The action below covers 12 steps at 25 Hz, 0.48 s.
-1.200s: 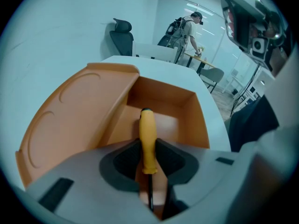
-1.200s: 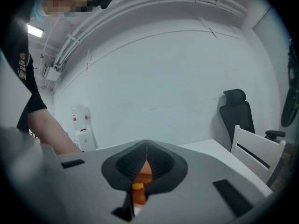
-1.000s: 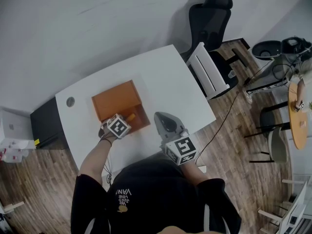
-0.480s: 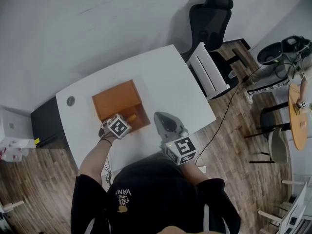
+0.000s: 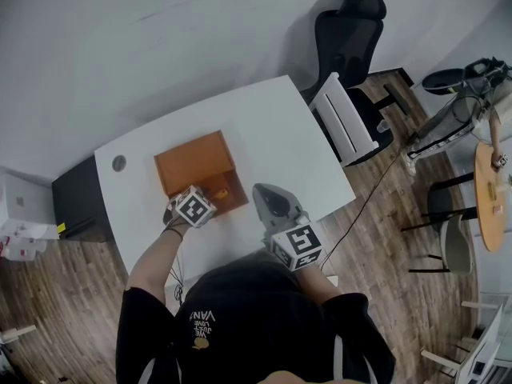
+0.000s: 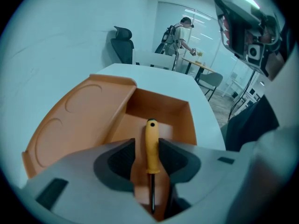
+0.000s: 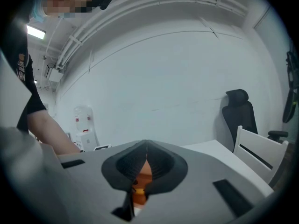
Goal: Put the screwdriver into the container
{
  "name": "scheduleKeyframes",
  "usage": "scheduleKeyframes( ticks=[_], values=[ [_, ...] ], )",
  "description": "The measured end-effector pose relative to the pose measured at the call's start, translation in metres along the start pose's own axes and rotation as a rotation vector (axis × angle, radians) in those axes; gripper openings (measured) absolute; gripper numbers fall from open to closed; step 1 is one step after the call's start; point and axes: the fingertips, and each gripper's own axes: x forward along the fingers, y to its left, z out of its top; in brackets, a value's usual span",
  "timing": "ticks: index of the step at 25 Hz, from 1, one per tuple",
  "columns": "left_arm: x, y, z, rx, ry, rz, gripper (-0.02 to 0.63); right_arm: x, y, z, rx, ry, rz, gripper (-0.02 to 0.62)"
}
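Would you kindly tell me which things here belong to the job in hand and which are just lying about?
Belonging to the job:
- screwdriver
- orange container

Just lying about:
- black office chair
- white chair
- round wooden table

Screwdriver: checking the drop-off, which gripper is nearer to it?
Left. The left gripper, jaws just opening, straddles the screwdriver in the container; the right gripper, shut, is beside the container, over the table.
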Motion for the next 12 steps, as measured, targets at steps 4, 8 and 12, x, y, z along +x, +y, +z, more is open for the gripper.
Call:
scheduleKeyframes(
  ticks=[4,8,12],
  values=[
    [-0.0046,0.0014,-0.0011,-0.012,-0.019,0.009,0.137,0.0000,0.0019,0.0001,-0.002,0.001,0.002,0.012],
    [-0.0064,0.0007,-0.0006,-0.025,-0.033,0.006,0.137,-0.0003,0.0017,0.0010,-0.005,-0.001,0.006,0.012],
    [-0.0099,0.0030,0.0005,-0.028,-0.046,0.022,0.137,0.0014,0.0035,0.0006,-0.009,-0.003,0.012,0.012]
  ],
)
